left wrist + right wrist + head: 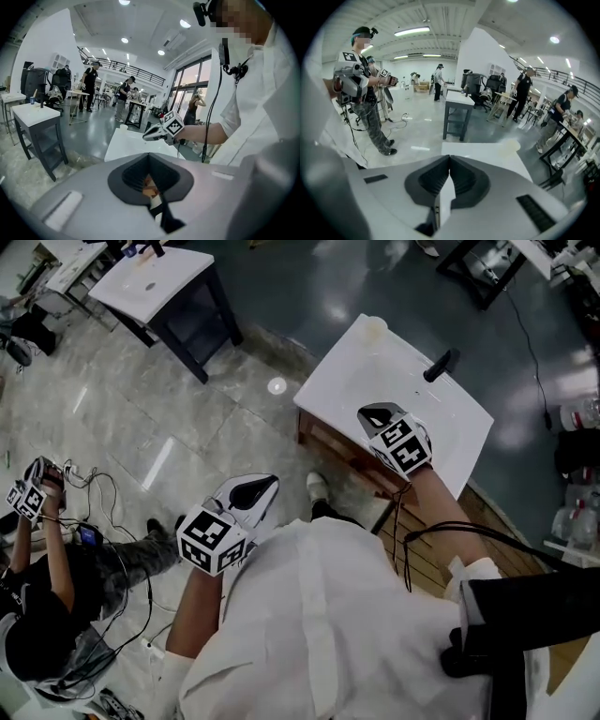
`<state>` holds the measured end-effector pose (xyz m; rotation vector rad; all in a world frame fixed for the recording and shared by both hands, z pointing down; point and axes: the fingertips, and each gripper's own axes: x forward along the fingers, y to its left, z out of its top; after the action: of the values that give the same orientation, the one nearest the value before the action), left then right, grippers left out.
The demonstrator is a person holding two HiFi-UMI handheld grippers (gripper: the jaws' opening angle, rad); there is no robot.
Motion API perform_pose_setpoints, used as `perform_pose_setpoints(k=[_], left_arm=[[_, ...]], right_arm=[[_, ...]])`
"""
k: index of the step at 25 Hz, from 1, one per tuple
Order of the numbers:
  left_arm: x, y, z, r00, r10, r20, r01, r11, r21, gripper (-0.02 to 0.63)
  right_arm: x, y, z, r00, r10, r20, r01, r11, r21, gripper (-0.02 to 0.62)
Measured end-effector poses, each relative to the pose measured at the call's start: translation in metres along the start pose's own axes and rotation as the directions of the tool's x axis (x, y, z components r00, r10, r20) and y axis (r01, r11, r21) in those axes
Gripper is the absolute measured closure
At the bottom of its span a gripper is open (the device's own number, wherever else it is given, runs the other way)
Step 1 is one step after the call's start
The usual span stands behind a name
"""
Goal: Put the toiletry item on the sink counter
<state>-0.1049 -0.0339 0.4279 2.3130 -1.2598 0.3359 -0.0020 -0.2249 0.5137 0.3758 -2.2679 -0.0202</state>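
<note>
The white sink counter stands in front of me, with a black faucet at its right. A pale round cup-like item sits on its far corner, also in the right gripper view and the left gripper view. My right gripper hovers over the counter's near part, jaws shut, nothing held. My left gripper hangs over the floor left of the counter, jaws shut. A brownish patch shows in the slit behind its tips; I cannot tell what it is.
A second white-topped table on a dark frame stands at the back left. Cables trail over the tiled floor beside another person who holds a marker-cube gripper. Several people stand further back.
</note>
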Motion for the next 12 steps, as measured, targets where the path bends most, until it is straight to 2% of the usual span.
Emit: perform_pose_setpoints(k=[5,12], left_arm=[[-0.019,-0.022,-0.018,0.999,-0.046,-0.011,0.047,0.999,0.014,0.600],[-0.037,-0.051,-0.041,0.994,-0.101,-0.030,0.103,0.994,0.036,0.600]], right_arm=[[-0.026,0.069,-0.006,0.998,0.020,0.056,-0.024,0.998,0.066,0.589],[-0.053,0.146,-0.014,0.995,0.038,0.093,-0.046,0.995,0.091,0.589]])
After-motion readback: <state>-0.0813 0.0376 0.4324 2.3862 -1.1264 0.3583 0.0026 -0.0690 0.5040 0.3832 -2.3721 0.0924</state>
